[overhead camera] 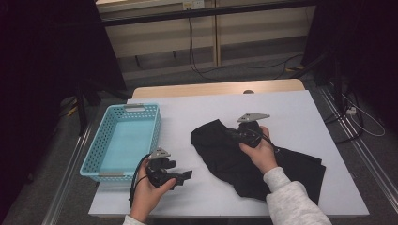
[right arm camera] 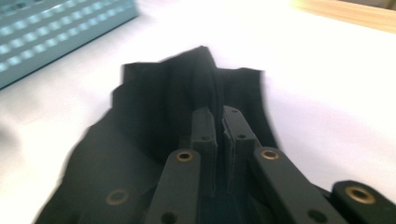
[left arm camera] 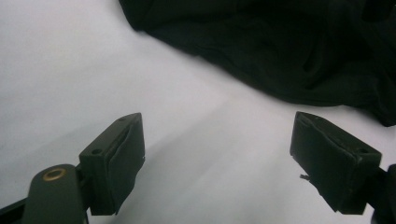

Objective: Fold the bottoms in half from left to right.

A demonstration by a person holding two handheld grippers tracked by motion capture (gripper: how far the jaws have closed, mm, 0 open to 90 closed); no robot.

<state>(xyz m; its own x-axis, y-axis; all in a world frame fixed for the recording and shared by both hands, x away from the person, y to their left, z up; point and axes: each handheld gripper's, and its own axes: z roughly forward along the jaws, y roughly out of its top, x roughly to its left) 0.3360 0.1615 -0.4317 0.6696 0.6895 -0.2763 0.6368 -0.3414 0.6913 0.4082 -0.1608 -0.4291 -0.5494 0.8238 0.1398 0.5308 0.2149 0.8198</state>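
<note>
While pinched (right gripper [right arm camera: 219, 126]), cloth [overhead camera: 300, 168] diagonal.

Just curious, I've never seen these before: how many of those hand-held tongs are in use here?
2. The left tongs hang open over the bare table near the blue basket. The right tongs are pinched shut on the black cloth mid-table.

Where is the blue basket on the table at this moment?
In the high view, the blue basket stands at the left edge of the white table, just above the left gripper and apart from the black cloth to its right.
</note>
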